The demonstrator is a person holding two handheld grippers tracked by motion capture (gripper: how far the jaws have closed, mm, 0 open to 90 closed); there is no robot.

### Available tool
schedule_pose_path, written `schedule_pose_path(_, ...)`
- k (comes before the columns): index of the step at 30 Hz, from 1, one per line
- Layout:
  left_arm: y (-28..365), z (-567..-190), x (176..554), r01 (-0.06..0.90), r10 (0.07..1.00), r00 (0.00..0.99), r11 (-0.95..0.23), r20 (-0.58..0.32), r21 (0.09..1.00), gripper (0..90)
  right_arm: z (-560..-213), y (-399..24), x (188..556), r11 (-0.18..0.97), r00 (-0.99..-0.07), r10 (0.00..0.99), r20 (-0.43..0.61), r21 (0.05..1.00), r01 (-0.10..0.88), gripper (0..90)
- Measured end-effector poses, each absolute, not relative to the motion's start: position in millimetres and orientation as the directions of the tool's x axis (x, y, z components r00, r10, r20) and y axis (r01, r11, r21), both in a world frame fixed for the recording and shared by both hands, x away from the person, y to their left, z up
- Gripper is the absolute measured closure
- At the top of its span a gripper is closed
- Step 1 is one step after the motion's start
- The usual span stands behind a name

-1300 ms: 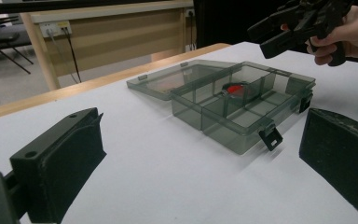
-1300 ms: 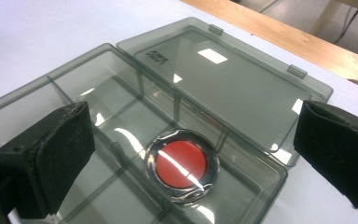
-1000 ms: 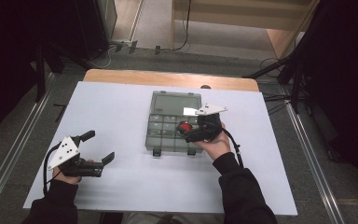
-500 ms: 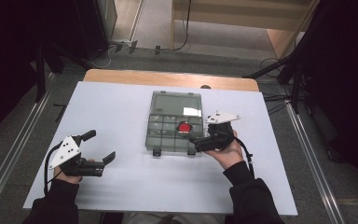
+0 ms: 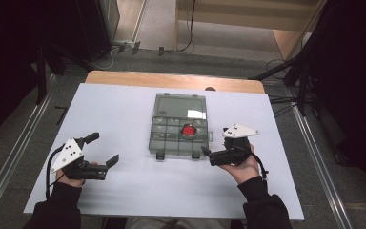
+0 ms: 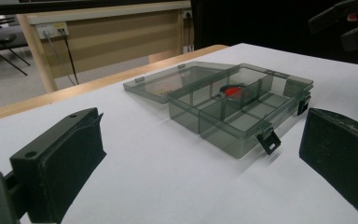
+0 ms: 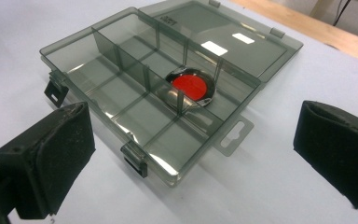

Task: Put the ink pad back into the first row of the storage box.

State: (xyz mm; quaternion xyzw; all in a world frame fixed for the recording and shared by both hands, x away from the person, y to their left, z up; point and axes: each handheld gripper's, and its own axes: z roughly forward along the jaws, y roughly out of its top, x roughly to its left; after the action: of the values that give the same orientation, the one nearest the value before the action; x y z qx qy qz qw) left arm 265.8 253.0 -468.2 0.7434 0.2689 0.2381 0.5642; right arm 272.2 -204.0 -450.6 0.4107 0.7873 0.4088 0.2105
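A smoky clear plastic box (image 5: 178, 125) lies in the middle of the white counter (image 5: 124, 119), a little toward the far edge, with its lid (image 5: 179, 105) folded flat back toward that edge. The box is divided into small compartments, and one of them, on the right side of the box, holds a round red disc with a shiny rim (image 5: 188, 130). Two black latches hang at the near wall of the box. The left claw (image 5: 103, 150) is near the front left corner of the counter, well apart from the box, with its jaws wide and nothing between them. The right claw (image 5: 203, 152) is just beside the near right corner of the box, also wide and holding nothing.
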Motion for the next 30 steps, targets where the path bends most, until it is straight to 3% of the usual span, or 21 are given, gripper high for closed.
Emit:
schedule_pose_path(18, 253, -468, 266, 0.131, 0.668, 0.743, -0.217, 0.049, 0.967, 0.0, -446, -230, 243, 0.237, -0.534, 0.845, 0.014, 0.886, 0.398, 0.0)
schedule_pose_path(30, 252, -468, 266, 0.132, 0.666, 0.744, -0.215, 0.047, 0.968, 0.0, -463, -252, 229, 0.201, -0.506, 0.863, 0.02, 0.904, 0.378, 0.0)
